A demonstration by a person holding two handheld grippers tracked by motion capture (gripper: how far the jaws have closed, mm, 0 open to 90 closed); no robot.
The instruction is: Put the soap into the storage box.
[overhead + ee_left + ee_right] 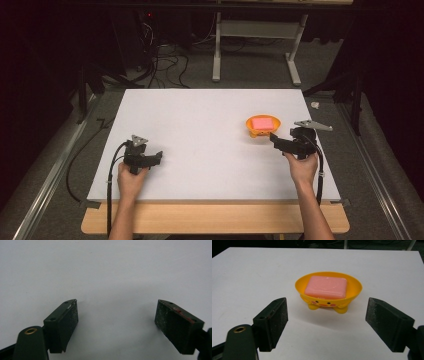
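An orange dish with a duck face and small feet stands on the right half of the white table. A pink soap bar lies flat inside it. My right gripper sits just to the dish's near right, a short way off and pointing at it. In the right gripper view the dish and soap bar lie ahead of my right gripper, whose jaws stand wide apart and empty. My left gripper rests low over the near left of the table; in its own view, my left gripper is open over bare white surface.
A wooden edge runs along the near side of the table. Beyond the far edge stand a metal frame and tangled cables on the floor. A small white object lies off the table's far right corner.
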